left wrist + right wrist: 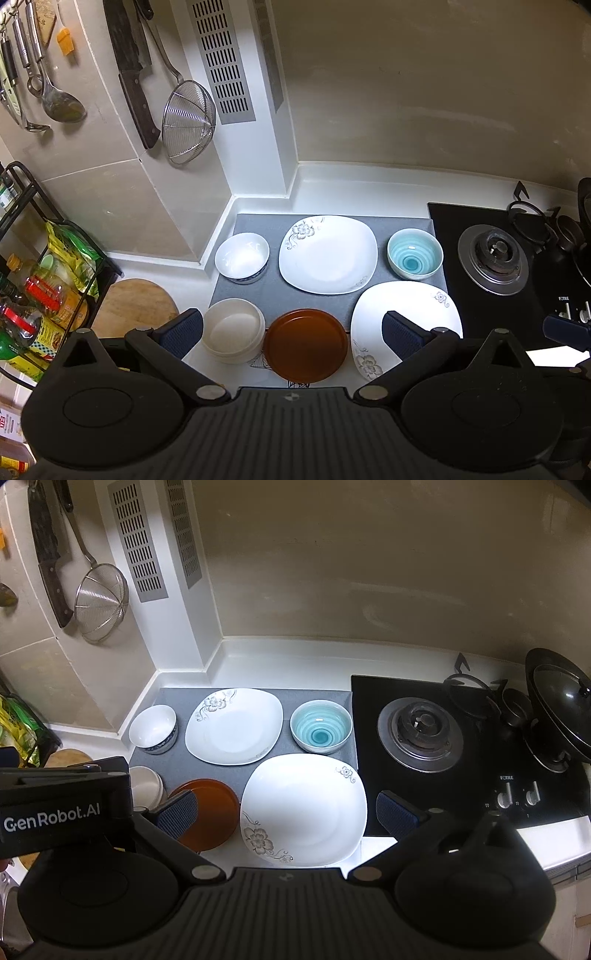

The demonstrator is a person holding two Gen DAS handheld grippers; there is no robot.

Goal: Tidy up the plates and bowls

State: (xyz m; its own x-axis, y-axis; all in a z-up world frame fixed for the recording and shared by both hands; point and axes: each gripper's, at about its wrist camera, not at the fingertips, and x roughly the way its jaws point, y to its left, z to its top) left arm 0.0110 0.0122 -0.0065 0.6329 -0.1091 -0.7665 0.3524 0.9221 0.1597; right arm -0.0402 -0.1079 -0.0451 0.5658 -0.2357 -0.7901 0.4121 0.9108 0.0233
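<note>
Round brown plate sits between the left gripper fingers, spread wide, nothing held, hovering above it. Cream round bowl lies just inside the left-hand finger; front white square floral plate runs under the right-hand finger.

Right gripper fingers also spread wide and empty; the front floral plate fills the gap between them, brown plate partly behind its left-hand finger.

Dishes: second white square floral plate at 12 o'clock from the brown plate, on a grey mat. White bowl with blue base band at its 9 o'clock, pale blue bowl with teal rings at its 3 o'clock. Front plate overlaps the mat edge; brown plate and cream bowl sit mostly on the white table.

Left view only: wire rack with oil bottles, round wooden board, hanging ladle. Right view only: black wok lid, both stove knobs, full black gas hob. Both show cleaver and wire strainer on the wall.
</note>
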